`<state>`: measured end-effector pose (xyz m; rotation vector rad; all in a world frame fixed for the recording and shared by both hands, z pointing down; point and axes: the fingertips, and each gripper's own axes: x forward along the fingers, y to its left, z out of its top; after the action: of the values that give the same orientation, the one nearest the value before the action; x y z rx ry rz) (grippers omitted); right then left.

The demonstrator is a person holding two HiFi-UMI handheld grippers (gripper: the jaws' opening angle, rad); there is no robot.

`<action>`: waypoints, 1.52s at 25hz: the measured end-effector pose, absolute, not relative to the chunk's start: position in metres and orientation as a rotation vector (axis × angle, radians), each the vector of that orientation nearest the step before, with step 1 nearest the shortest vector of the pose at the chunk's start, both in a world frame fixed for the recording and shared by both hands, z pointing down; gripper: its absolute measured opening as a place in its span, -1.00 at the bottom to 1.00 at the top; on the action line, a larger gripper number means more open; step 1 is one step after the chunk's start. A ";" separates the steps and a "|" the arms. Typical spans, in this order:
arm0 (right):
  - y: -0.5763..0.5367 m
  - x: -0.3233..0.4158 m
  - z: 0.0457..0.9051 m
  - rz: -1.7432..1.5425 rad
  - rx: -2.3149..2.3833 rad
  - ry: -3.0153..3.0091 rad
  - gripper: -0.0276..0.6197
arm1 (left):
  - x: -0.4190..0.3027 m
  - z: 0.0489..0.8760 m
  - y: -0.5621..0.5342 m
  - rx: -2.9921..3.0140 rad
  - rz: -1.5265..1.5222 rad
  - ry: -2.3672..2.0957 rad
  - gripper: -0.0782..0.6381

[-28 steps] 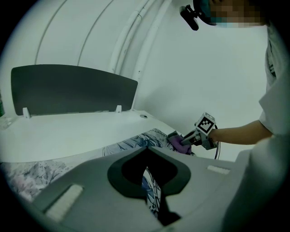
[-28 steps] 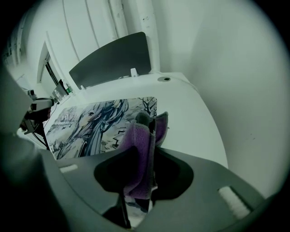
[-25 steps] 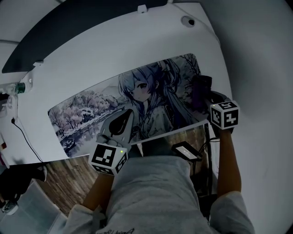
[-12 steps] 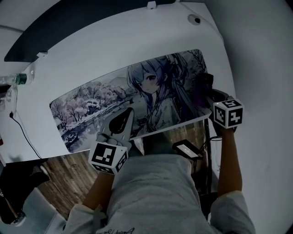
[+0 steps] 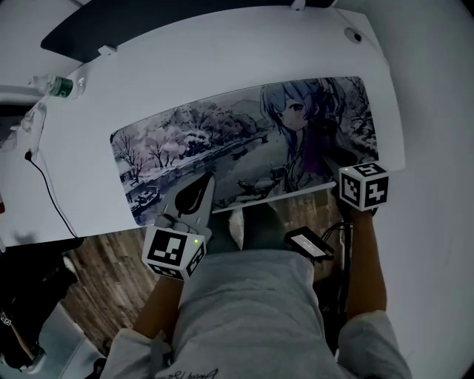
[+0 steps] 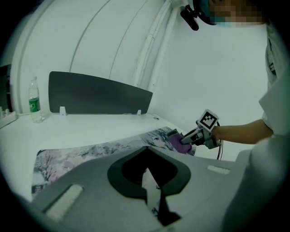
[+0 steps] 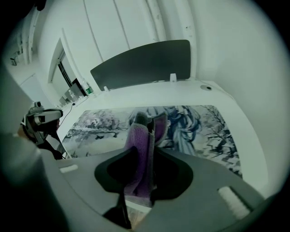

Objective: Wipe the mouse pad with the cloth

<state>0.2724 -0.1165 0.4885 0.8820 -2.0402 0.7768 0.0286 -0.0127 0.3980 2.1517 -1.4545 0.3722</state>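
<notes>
The long mouse pad (image 5: 222, 141) with an anime print lies across the white desk (image 5: 222, 66). My right gripper (image 5: 337, 159) is shut on a purple cloth (image 5: 324, 144), which rests on the pad's right part beside the printed girl. In the right gripper view the cloth (image 7: 140, 145) sticks out past the right gripper (image 7: 147, 152) over the pad (image 7: 190, 122). My left gripper (image 5: 200, 185) is shut and holds nothing; its tips are over the pad's near edge. The left gripper view shows the left gripper (image 6: 146, 148), the pad (image 6: 90, 152) and, farther off, the cloth (image 6: 176, 141).
A water bottle (image 5: 55, 85) stands at the desk's far left corner. A dark panel (image 5: 148, 22) runs along the back edge. A black cable (image 5: 44, 185) hangs off the left side. A small black device (image 5: 307, 244) sits below the front edge, above the wooden floor (image 5: 104, 266).
The head view has swung, so the desk sits further right in it. Relative to the pad, the right gripper and cloth have moved left from the right edge, and the left gripper too.
</notes>
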 end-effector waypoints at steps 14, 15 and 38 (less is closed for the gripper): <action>0.011 0.057 0.491 0.824 0.672 -2.159 -0.57 | -0.107 0.406 0.095 2.082 0.369 -1.527 -0.73; 0.018 0.042 0.491 0.828 0.652 -2.168 -0.57 | -0.116 0.407 0.101 2.074 0.365 -1.535 -0.73; 0.159 -0.188 0.528 0.611 0.191 -2.179 -0.57 | -0.240 0.429 0.190 1.854 0.284 -1.711 -0.73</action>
<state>-0.1883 0.1591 0.5279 0.1909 -2.1791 0.6109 -0.2403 0.1895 0.4292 1.8538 -1.7112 0.2837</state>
